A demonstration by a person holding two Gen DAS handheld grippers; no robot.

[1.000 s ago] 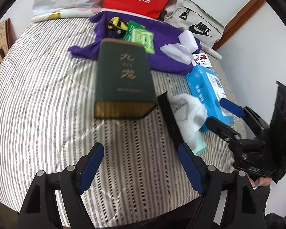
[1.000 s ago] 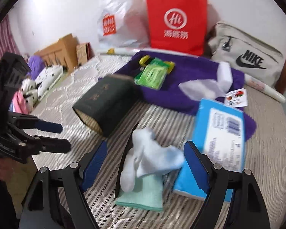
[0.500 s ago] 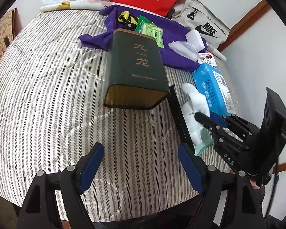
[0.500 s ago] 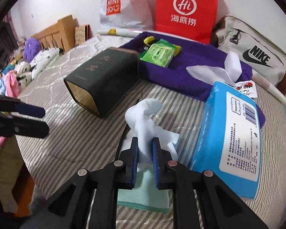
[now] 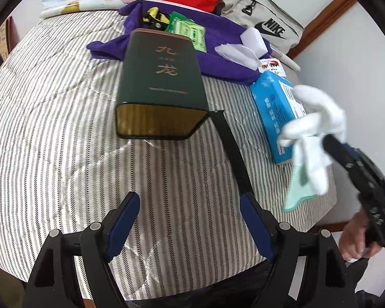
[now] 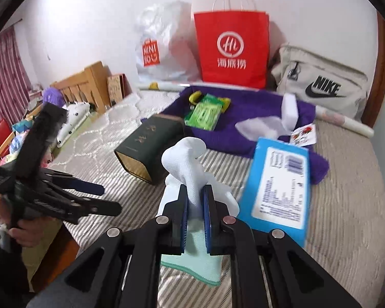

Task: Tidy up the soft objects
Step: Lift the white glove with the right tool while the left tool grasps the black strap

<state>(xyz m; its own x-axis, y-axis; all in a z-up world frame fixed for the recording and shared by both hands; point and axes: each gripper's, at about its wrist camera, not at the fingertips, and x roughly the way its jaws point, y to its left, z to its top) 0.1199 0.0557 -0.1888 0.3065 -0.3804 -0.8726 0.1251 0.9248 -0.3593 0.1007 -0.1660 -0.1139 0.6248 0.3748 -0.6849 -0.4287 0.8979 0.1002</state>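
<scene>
The box (image 5: 161, 87) lies mid-bed (image 5: 51, 128), its open end near. Just right of it a strap (image 5: 231, 151) runs near to far. Further right sits the tissue pack (image 5: 272, 105). Behind the box the towel (image 5: 218, 59) carries a packet (image 5: 190, 32). Far back, the paper bag (image 6: 232, 48) stands between plastic bag (image 6: 164, 43) and pouch (image 6: 318, 82).
</scene>
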